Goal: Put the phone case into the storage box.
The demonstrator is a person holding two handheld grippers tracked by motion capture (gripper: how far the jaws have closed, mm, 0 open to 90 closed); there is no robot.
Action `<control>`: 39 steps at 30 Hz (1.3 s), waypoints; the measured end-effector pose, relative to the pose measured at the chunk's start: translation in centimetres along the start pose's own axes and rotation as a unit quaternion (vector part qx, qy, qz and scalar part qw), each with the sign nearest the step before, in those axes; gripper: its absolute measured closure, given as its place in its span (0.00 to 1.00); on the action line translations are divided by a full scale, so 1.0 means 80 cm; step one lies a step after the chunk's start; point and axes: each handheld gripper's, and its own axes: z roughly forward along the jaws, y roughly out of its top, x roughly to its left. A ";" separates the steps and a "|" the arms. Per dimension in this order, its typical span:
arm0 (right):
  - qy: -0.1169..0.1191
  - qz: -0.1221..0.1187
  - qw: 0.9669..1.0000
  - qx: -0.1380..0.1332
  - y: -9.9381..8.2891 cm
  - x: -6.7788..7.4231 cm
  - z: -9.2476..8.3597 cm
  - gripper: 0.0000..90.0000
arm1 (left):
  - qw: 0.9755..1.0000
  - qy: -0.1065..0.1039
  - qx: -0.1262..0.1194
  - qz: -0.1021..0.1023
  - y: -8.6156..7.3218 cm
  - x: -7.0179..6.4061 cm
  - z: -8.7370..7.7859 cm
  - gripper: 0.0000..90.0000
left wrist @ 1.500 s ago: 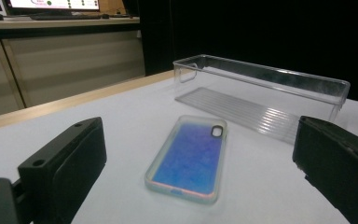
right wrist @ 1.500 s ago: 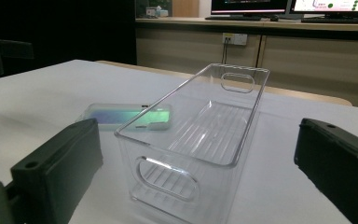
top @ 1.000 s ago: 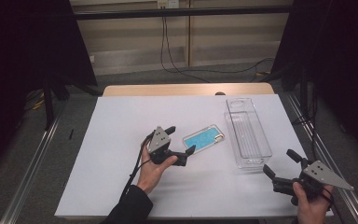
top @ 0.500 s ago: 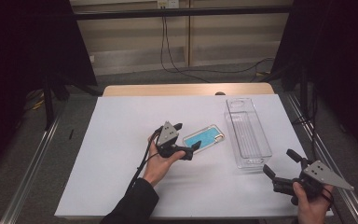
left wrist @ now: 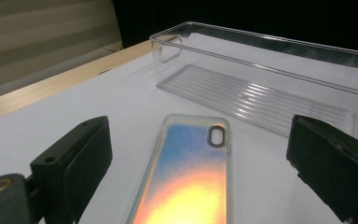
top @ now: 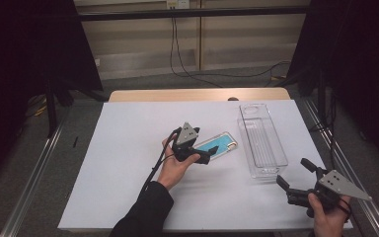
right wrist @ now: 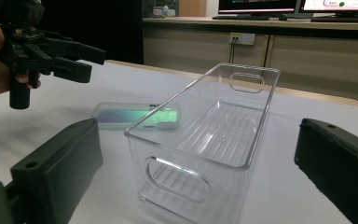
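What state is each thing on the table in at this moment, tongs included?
Iridescent clear-rimmed phone case: flat on the white table cover, camera cutout at its far end, not gripped.
Clear plastic rectangular bin: upright, empty.
Left tongs: jaws have just been closing, either side of the case's near end, pads not on it.
Right tongs: open, holding nothing, near the bin's end.

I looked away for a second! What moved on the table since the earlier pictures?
The left gripper slid right, over the near end of the phone case; its jaws have just been closing, the case lying between them, not gripped. The right gripper, the case and the clear bin stayed put.
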 end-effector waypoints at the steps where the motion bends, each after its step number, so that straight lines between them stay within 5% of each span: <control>1: 0.000 0.000 1.000 0.001 0.000 0.000 0.000 0.00 | 1.000 -0.004 0.012 0.001 0.002 0.001 0.001 0.08; 5: -0.002 0.002 1.000 0.001 -0.001 -0.002 0.000 0.00 | 0.998 -0.010 0.049 0.028 0.007 0.002 0.008 0.10; 8: 0.000 0.004 1.000 0.002 -0.001 -0.002 0.001 0.00 | 0.998 -0.030 0.063 0.009 0.006 0.003 0.015 0.09; 12: 0.001 0.003 1.000 0.002 -0.001 -0.001 0.001 0.00 | 0.995 -0.028 0.094 0.011 0.008 0.002 0.025 0.08; 20: 0.001 0.003 1.000 0.002 -0.001 -0.001 0.001 0.00 | 0.987 -0.034 0.156 0.004 0.017 0.014 0.040 0.09; 26: 0.002 0.003 1.000 0.002 -0.001 0.000 0.001 0.00 | 0.985 -0.035 0.168 -0.002 0.014 0.020 0.047 0.08; 32: 0.001 0.003 1.000 0.002 -0.001 0.000 0.001 0.00 | 0.978 -0.061 0.198 0.015 0.010 0.024 0.058 0.05; 39: 0.005 0.003 1.000 0.001 -0.001 0.000 0.001 0.00 | 0.975 -0.071 0.208 0.018 0.009 0.026 0.075 0.06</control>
